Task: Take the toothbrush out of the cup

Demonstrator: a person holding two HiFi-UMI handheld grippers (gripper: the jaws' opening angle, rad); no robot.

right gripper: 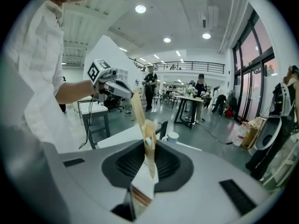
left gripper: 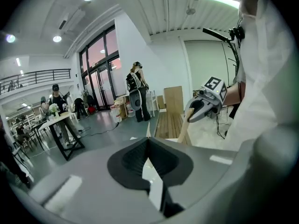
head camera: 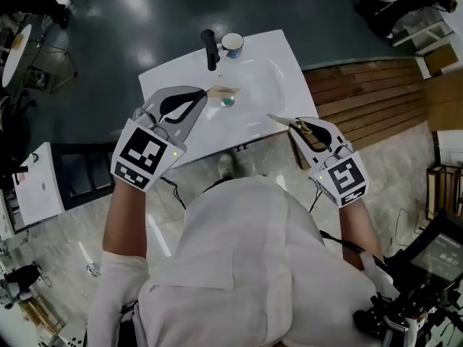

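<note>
**Counter** (head camera: pixel 173 71): white, with a sunk basin and a dark faucet (head camera: pixel 209 48); carries the cup.

**Left gripper** (head camera: pixel 205 92): fingers clenched on a thin tan flat piece (head camera: pixel 223 90), possibly a wrapper; held above the basin.

**Right gripper** (head camera: pixel 293 125): fingers grasping a tan stick-like item, taken to be the toothbrush (head camera: pixel 281 120); at the counter's near right edge.

**Cup** (head camera: pixel 232 44): upright just beside the faucet at the far edge; well apart from both grippers; nothing seen standing in it.

**Step, as judged:** removal looks done; toothbrush clear of the cup.

**Next move:** calls for a steady carry and a gentle lay-down on bare counter before release.

**Writing:** square markers (head camera: pixel 145 152) on the grippers' cubes; no brand or label legible; screen (head camera: pixel 440 255) at lower right too small to read.
</note>
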